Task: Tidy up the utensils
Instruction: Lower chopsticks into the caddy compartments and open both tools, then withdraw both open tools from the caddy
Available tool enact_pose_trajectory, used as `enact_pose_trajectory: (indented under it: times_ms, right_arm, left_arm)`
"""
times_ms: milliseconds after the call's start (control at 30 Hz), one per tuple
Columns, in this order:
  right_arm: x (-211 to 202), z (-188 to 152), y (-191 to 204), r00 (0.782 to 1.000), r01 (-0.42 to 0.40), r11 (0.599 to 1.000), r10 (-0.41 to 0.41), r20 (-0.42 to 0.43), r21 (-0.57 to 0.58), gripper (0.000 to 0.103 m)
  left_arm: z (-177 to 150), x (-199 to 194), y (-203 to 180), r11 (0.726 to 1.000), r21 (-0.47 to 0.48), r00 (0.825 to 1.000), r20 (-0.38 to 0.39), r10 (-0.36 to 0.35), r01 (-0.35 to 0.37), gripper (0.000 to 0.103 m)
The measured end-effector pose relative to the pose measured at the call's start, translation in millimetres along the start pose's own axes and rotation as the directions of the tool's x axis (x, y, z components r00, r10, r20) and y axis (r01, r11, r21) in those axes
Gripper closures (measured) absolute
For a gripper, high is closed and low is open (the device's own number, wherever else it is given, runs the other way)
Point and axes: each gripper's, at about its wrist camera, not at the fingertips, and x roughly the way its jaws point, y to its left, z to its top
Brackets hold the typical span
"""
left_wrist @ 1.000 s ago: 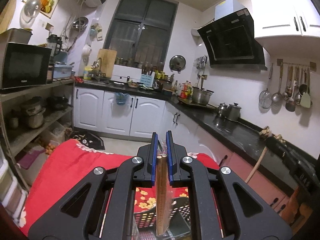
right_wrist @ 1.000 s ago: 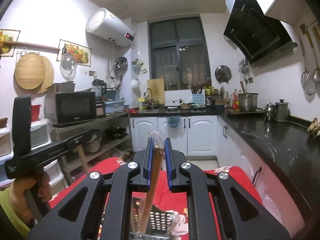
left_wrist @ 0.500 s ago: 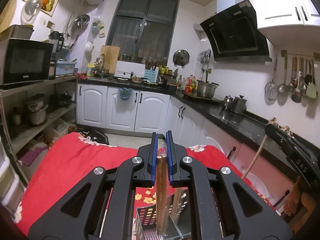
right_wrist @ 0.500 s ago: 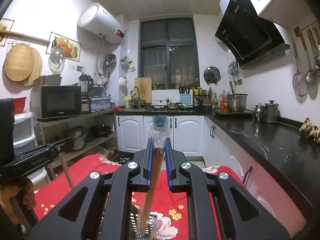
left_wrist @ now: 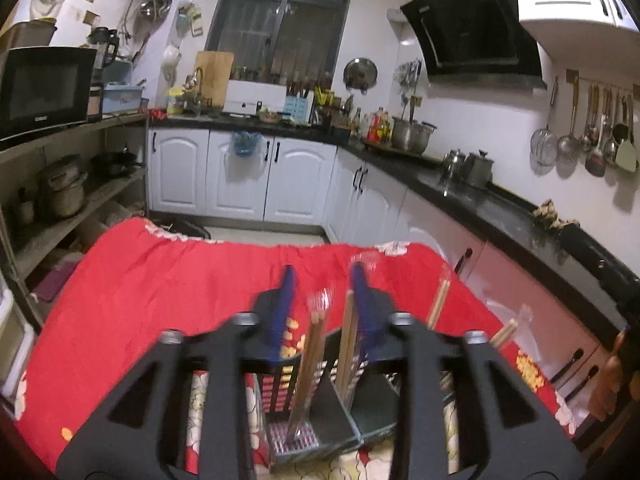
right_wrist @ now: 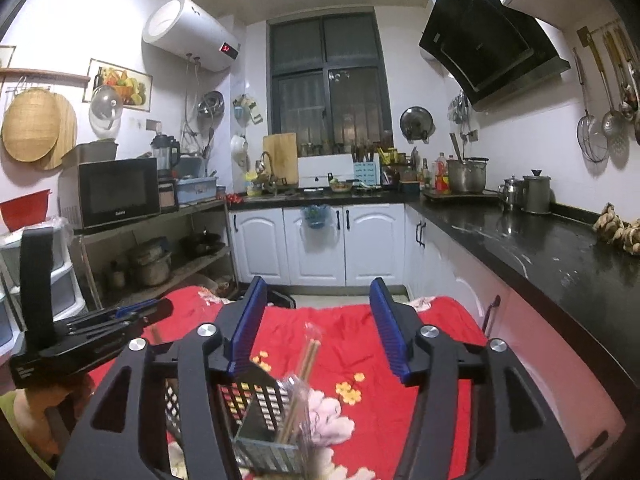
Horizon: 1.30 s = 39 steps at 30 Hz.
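Against the frames half a second earlier, both the left gripper (left_wrist: 322, 306) and right gripper (right_wrist: 318, 322) were found opened, fingers released, and the wrapped chopsticks (left_wrist: 310, 354) were left standing in the black caddy (left_wrist: 316, 412) on the red-clothed worktop (left_wrist: 160, 280).

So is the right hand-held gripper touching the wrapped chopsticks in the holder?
Apart. The right wrist view shows the right hand-held gripper open wide, red cloth visible between both fingers and the wrapped chopsticks.
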Motion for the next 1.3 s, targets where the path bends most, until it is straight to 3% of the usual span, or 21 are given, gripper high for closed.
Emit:
enact_pose_trajectory:
  times_ms: [100,267,300,333,533,767,933,1300]
  right_arm:
    - [-5,-4,-4,0.999,-0.008,1.0,0.009,-0.041,0.025,0.04]
    - [-18,-13,-1,0.997,-0.008,1.0,0.009,-0.076,0.015,0.032]
    - [-20,-15,-2,0.996,-0.011,1.0,0.012,-0.083,0.014,0.03]
    - [-24,-17,-1,0.996,-0.017,1.0,0.018,-0.087,0.007,0.03]
    - [-42,-25,-5,0.994,-0.028,0.999,0.03,-0.102,0.02,0.018]
    - [-53,-42,3,0.99,-0.046,0.999,0.044,-0.137,-0.011,0.018]
    - [-62,-54,8,0.985,-0.065,0.998,0.062,-0.159,-0.016,0.017]
    - [-68,-79,13,0.975,-0.076,0.997,0.073,-0.211,-0.008,0.016]
  left_arm:
    - [-4,-1,2,1.0,-0.009,1.0,-0.023,-0.009,0.009,0.058]
    - [-5,-13,10,0.999,-0.031,1.0,-0.02,-0.018,0.017,0.023]
    - [-5,-17,10,0.999,-0.032,1.0,-0.01,-0.016,0.015,0.012]
    - [-5,-22,11,0.999,-0.035,1.0,0.004,-0.014,0.015,0.01]
    - [-7,-43,13,0.998,-0.059,1.0,0.018,-0.019,0.02,0.01]
    - [-19,-64,14,0.999,-0.051,1.0,-0.008,0.011,-0.011,0.01]
    - [-37,-75,14,0.998,-0.066,0.999,-0.038,-0.008,0.006,0.01]
    - [-76,-78,13,0.999,-0.052,0.993,-0.114,0.0,-0.006,0.01]
